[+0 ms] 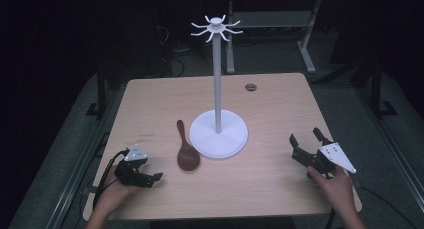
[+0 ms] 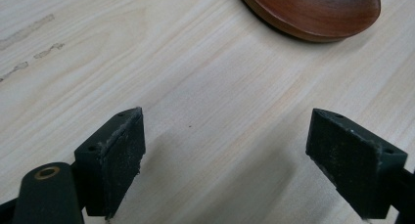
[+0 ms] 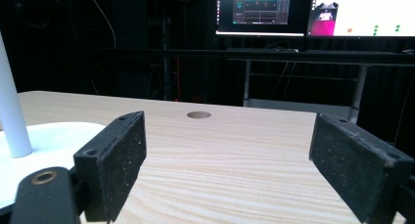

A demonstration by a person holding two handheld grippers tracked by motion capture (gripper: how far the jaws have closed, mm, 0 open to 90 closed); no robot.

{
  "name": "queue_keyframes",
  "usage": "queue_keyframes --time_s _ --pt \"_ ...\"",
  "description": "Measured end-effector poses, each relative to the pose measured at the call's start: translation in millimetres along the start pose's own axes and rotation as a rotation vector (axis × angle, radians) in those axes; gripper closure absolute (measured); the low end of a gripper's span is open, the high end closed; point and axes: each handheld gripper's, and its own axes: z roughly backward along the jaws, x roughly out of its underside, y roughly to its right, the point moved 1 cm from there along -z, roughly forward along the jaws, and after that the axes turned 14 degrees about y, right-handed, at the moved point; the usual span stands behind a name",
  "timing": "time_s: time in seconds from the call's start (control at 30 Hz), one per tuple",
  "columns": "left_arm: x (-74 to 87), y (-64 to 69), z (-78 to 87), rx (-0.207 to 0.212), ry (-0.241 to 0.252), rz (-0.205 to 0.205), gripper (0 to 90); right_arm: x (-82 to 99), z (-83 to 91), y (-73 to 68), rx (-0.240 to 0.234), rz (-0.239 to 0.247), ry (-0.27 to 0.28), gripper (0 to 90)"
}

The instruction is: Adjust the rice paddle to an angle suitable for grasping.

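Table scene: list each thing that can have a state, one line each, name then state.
Spoon: lying flat on the table, bowl toward the person, touching nothing else, unheld.
Stand: upright, hooks at the top bare.
Left gripper: open, nothing between the jaws, low over the table near the spoon's bowl.
Right gripper: open, nothing between the jaws, pointing across the table.
Table: bears the spoon and stand.

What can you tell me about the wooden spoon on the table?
The wooden spoon is dark reddish-brown, smooth and glossy, with a broad oval bowl and a short handle ending in a rounded tip. It lies flat on the light wood table, bowl toward the person, handle pointing away, just left of the white stand's round base. Nothing grips it.
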Motion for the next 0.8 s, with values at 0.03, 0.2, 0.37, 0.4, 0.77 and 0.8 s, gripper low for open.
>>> queue_keyframes --time_s 0.03,0.2,0.37,0.4,0.77,0.8 --pt "-0.2 0.0 0.1 0.000 -0.001 0.004 14.7 0.0 0.0 -0.2 0.000 -0.001 0.000 13.1" --pt "-4.9 0.9 -0.3 0.005 0.010 0.008 14.8 0.0 0.0 -0.3 -0.001 0.001 0.001 13.1" --pt "-17.2 4.9 -1.6 0.016 0.034 0.014 14.8 0.0 0.0 -0.4 -0.001 0.000 0.002 13.1" --pt "-19.9 5.4 -2.0 0.019 0.038 0.012 14.8 0.0 0.2 -0.2 -0.001 0.000 0.002 13.1" --pt "-43.0 11.1 -13.2 0.047 0.072 -0.015 14.8 -0.2 1.3 -0.1 0.001 -0.001 0.012 13.1" --pt "-45.2 11.1 -14.1 0.050 0.074 -0.022 14.8 -0.2 0.9 -0.1 0.002 0.002 0.008 13.1"
